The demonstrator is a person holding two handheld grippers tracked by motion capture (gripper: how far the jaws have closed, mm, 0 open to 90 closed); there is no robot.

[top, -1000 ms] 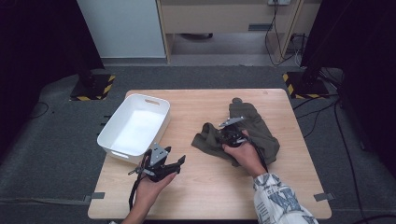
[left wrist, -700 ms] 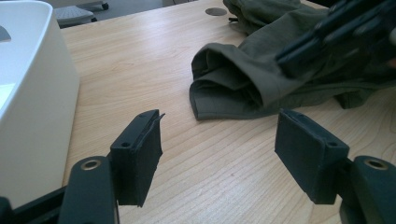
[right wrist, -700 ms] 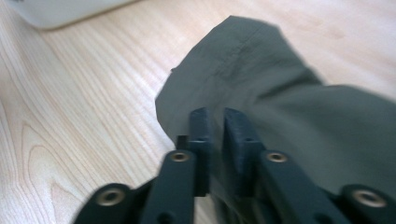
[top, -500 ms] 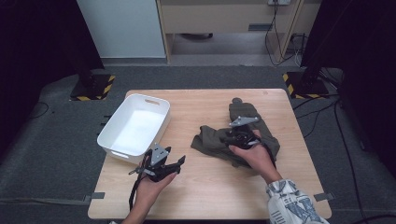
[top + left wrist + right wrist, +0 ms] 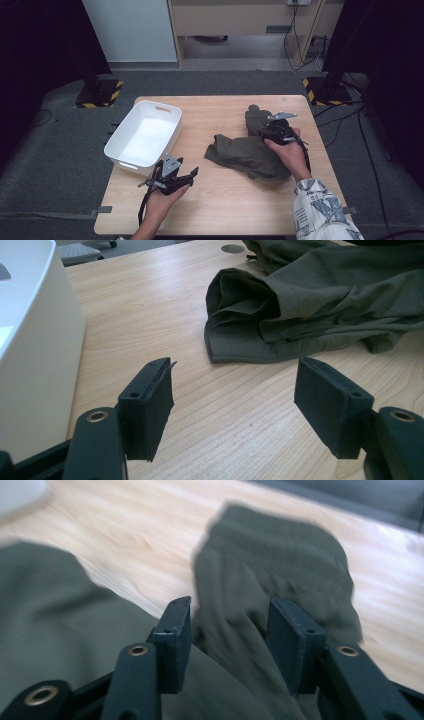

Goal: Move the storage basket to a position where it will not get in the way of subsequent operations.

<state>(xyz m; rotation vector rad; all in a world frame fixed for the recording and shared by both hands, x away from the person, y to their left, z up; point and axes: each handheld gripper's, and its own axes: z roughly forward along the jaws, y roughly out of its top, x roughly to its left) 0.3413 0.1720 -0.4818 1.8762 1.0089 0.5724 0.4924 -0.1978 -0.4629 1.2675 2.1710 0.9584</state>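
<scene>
The olive garment (image 5: 250,152) lies crumpled on the right half of the wooden table (image 5: 215,210), well apart from the white bin (image 5: 144,134) on the left. In the high view its long axis runs slantwise, from the bunched, folded hem at its near-left end up to a narrow part that reaches toward the table's far right edge. Your right gripper (image 5: 272,131) sits over that narrow far part. Its jaws have just been opening and now stand partly apart, with cloth lying between and beneath them but the pads (image 5: 175,640) not pressing on it. The right gripper view is blurred, so the folds there are hard to make out, and your right hand (image 5: 289,155) covers part of the garment in the high view. Your left gripper (image 5: 172,176) rests low at the near-left of the table, just beside the bin, jaws wide apart around nothing, pointing at the garment's hem (image 5: 260,340). The garment's right side is cut off in the left gripper view.
</scene>
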